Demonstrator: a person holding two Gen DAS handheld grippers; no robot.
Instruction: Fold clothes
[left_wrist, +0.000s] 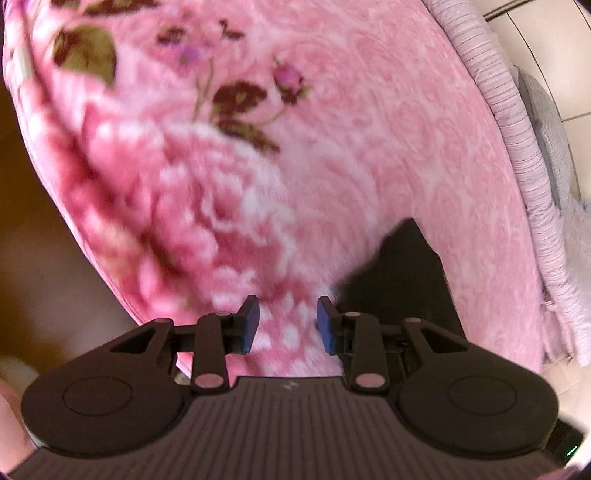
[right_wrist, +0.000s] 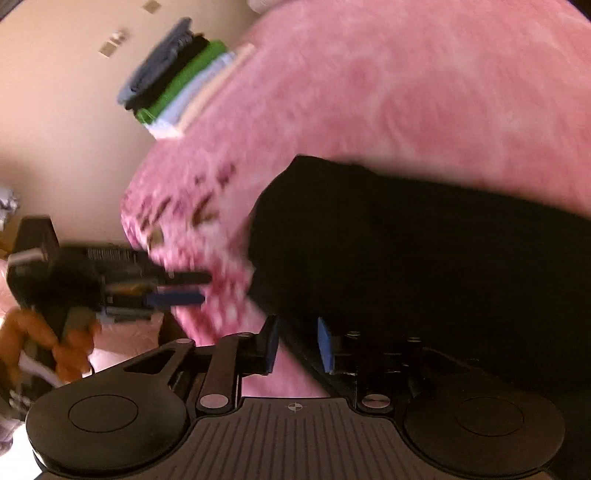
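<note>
From my left wrist view the left gripper (left_wrist: 288, 323) hangs over the plush pink floral blanket (left_wrist: 332, 147), its blue-padded fingers (left_wrist: 251, 325) standing apart with only pink pile showing between them. The black fabric garment (left_wrist: 402, 273) lies on the blanket at about 4 o'clock from the left fingertips, close beside the right-hand pad; I cannot tell whether it touches. A pale striped mattress edge (left_wrist: 517, 147) runs along the blanket toward 2 o'clock. From my right wrist view, heavily blurred, the right gripper (right_wrist: 297, 345) sits at the black garment's edge: a fold of dark cloth passes between its pads, but I cannot tell whether they press on it. The other gripper shows at 9 o'clock, over the blanket's corner. A stack of folded clothes in grey, black, green, white and cream (right_wrist: 177, 77) rests at the blanket's rim, toward 11 o'clock.
</note>
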